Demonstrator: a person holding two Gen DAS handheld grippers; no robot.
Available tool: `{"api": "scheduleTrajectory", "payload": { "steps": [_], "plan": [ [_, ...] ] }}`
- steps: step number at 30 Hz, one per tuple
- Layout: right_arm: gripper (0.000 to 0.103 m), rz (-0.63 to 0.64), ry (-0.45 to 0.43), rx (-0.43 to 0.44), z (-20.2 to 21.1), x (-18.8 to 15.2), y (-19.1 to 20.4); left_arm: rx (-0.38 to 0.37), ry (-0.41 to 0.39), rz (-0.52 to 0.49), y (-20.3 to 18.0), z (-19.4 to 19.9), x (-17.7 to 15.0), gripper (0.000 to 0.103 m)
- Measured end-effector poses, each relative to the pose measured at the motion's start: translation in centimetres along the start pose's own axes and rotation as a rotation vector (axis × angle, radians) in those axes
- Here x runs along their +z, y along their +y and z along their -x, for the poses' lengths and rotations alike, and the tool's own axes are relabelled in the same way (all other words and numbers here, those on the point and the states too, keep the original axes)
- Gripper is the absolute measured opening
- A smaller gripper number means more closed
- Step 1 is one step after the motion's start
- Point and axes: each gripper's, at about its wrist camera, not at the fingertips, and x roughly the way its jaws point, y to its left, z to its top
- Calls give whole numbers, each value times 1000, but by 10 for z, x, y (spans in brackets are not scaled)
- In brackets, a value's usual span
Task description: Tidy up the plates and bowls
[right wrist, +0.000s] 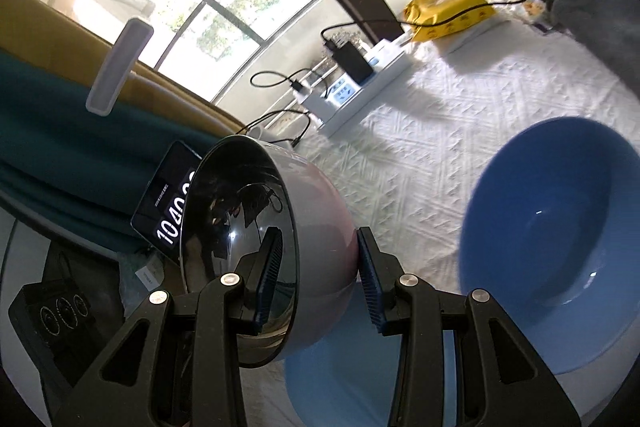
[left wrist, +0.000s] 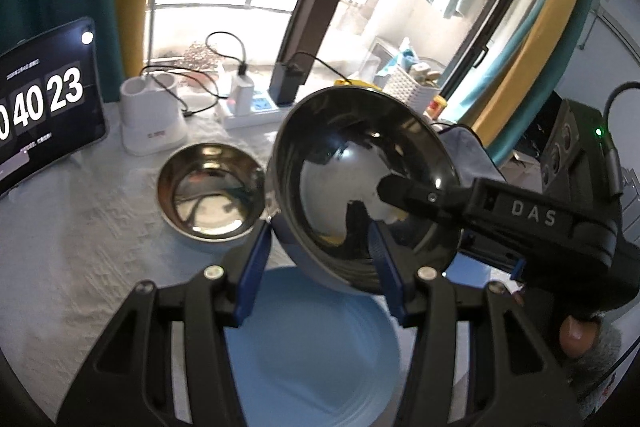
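A round steel-lined bowl [right wrist: 256, 251] with a smooth pale shell is clamped at its rim, tilted in the air, by the right gripper [right wrist: 316, 279] above a light blue plate [left wrist: 316, 359]. The left gripper [left wrist: 316, 267] is held open and empty over that plate. A second mirror-bright steel bowl [left wrist: 210, 187] is seen resting on the quilted white cloth [left wrist: 92, 227], and a deep blue bowl [right wrist: 556, 219] nearby.

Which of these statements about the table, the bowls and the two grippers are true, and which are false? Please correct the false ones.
1. The right gripper holds a steel bowl by its rim, one of its fingers inside and one outside. True.
2. That bowl sits flat on the table. False: it is lifted and tilted on its side.
3. A second steel bowl stands upright on the white tablecloth. True.
4. The left gripper is shut on the light blue plate. False: it is open, and the plate lies below it.
5. The big blue bowl is stacked inside a steel bowl. False: it stands alone on the cloth.
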Motion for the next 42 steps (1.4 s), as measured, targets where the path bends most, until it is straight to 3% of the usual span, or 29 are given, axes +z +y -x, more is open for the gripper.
{"api": "scheduleTrajectory", "payload": {
  "steps": [14,42],
  "plan": [
    [41,-21,-73,-27,55,3,-33,-37,12,-41,-49,-14,-3,52],
    [41,-119,-87,-104,88,-5,-125,-96,125,-116,-119,-71,-31,52]
  ]
}}
